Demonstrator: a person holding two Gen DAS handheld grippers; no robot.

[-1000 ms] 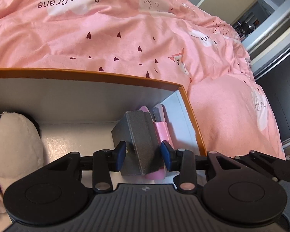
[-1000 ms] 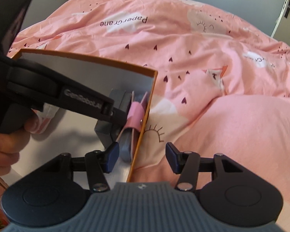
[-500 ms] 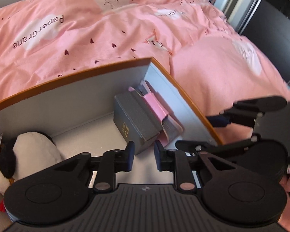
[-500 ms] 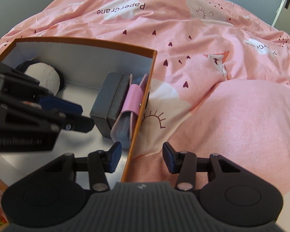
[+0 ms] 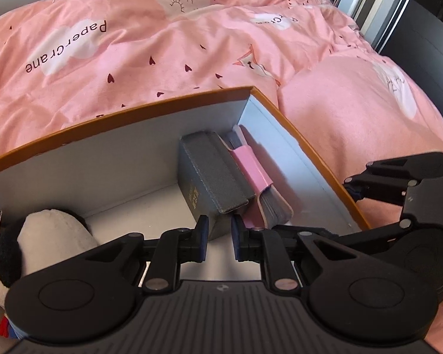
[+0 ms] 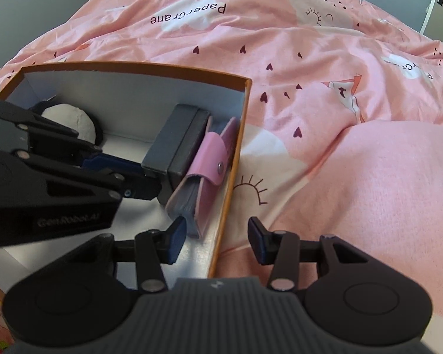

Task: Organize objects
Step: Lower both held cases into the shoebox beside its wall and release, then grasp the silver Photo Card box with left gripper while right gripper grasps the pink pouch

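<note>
From the left wrist view, the left gripper (image 5: 218, 237) hung over the open orange-edged cardboard box with white inner walls (image 5: 118, 159), its blue-padded jaws drawn nearly together with only a narrow gap and nothing between them. Just beyond the tips stood the dark grey textured box (image 5: 209, 174), on edge in the box's far right corner; faint gold lettering ran down its near face, too small and blurred to read. Squeezed between it and the box wall was the pink snap-strap wallet with grey pages (image 5: 260, 183), its far end hidden behind the grey box. At the lower left a white-and-black plush toy (image 5: 48, 236) was cut off by the gripper body and the frame, with a blue tag at its side whose print I could not make out. The pink heart-printed duvet (image 5: 162, 47) lay behind, with "PaperCrane" showing upside down on a white cloud. The right gripper (image 5: 398, 177) poked in from the right edge, only partly seen. From the right wrist view, the right gripper (image 6: 217, 242) stood with jaws apart, straddling the box's right wall (image 6: 230, 183), one pad inside beside the wallet (image 6: 206, 171) and one outside over the duvet (image 6: 310, 88); nothing was pinched. The left gripper (image 6: 150, 183) crossed from the left, covering part of the plush toy (image 6: 71, 119) and touching or nearly touching the grey box (image 6: 174, 144); its side read "GenRobot.AI", somewhat blurred. "PaperCrane" again appeared inverted on the bedding.
</note>
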